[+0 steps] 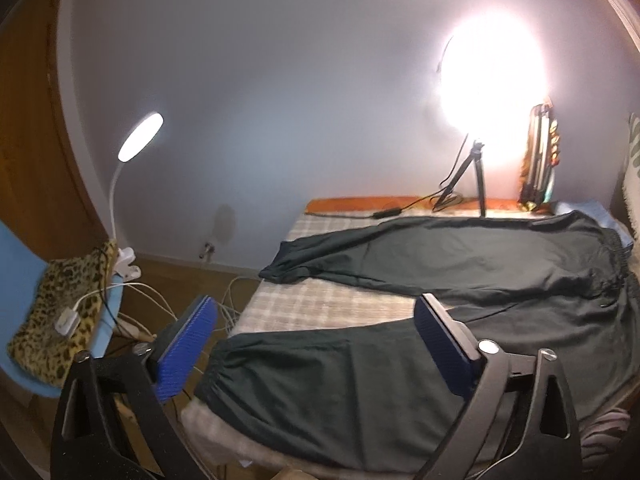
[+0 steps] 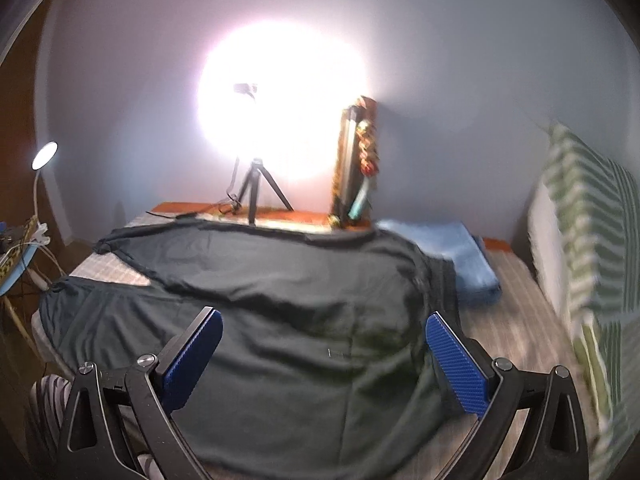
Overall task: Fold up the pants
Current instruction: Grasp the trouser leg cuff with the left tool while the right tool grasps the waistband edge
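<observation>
Both the left tongs (image 1: 316,344) and right tongs (image 2: 324,354) hang with jaws spread wide, gripping nothing.

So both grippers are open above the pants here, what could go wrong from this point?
1. The near leg's cuff lies at the bed's edge; a pinch there may catch the plaid sheet too.
2. The legs are spread apart, so a fold could end up crooked.
3. The tripod and its cable sit just behind the far leg; dragging fabric might snag them.

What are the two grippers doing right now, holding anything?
Left gripper: open, empty, above the near leg of the pants.
Right gripper: open, empty, fingers spread over the pants.
</observation>
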Motion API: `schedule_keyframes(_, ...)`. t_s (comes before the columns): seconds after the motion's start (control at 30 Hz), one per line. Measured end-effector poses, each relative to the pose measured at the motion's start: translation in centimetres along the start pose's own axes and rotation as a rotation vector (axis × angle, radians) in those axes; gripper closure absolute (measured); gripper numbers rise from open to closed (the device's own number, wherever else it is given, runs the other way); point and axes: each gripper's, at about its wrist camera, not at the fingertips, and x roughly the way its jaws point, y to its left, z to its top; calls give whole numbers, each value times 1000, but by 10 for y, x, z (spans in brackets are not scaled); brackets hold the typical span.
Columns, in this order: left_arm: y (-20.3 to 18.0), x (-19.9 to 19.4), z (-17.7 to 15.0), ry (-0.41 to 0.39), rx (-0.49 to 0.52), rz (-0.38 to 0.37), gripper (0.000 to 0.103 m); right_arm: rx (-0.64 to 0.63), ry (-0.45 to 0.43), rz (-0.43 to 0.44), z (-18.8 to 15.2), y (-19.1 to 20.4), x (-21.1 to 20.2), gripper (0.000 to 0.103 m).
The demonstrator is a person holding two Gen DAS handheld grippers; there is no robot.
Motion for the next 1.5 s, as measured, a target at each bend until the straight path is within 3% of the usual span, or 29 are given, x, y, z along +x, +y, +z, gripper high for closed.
schedule_keyframes(0.3, 43, 100, 30, 130, -91, -62, 23, -168, 48, 136, 79, 18, 88, 0)
schedule_keyframes(0.53, 61, 183, 60, 206, -111, -72, 24, -242, 89, 231, 110, 46, 158, 0)
schedule_keyframes(0.93, 76, 324, 71, 408, -206, -155, 23, -223, 256, 342, 102, 91, 324, 5)
schedule_keyframes(1.2, 72, 388, 59, 501, -196, -95, 23, -268, 323, 345, 87, 95, 398, 5)
schedule_keyframes(1.47, 71, 414, 48, 530, -183, -24, 25, -224, 364, 359, 79, 83, 436, 4)
schedule_keyframes(1.5, 68, 415, 47, 531, -171, -22, 35, -228, 368, 355, 78, 83, 440, 4)
